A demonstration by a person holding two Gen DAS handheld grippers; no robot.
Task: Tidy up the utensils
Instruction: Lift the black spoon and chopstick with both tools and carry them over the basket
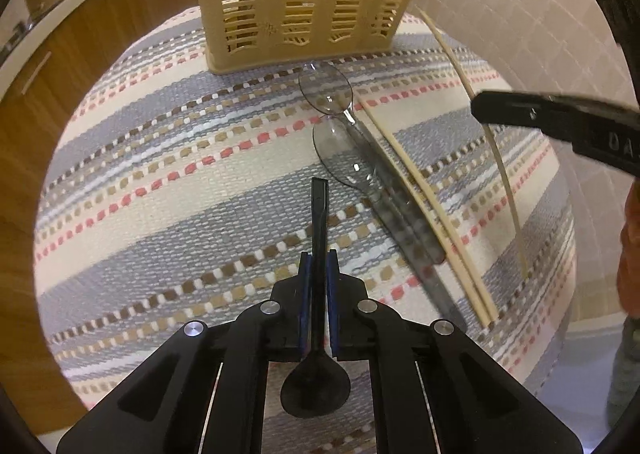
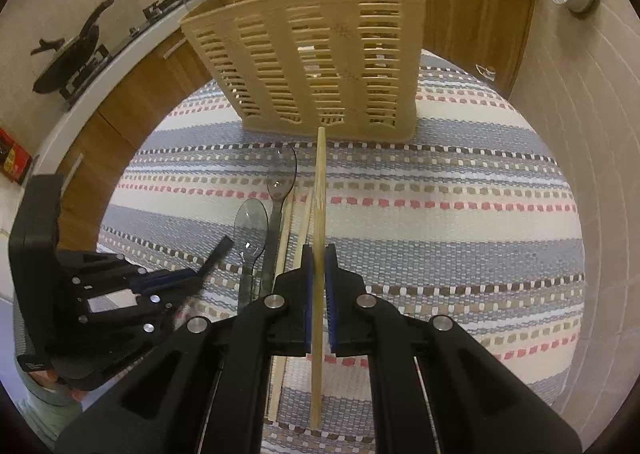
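My left claw (image 1: 319,274) clamps a black spoon (image 1: 318,342), my right claw (image 2: 319,266) a chopstick (image 2: 319,238), above the striped mat (image 2: 440,214) before the basket (image 2: 320,66).

I am reading only one bit of lettering: pale embossed capitals, "DA" and then a cut-off stroke, on the black body of the right gripper (image 1: 486,110) where it is crossing the edge of my left wrist view. The bottle labels and the red box by the counter are blurring past legibility.
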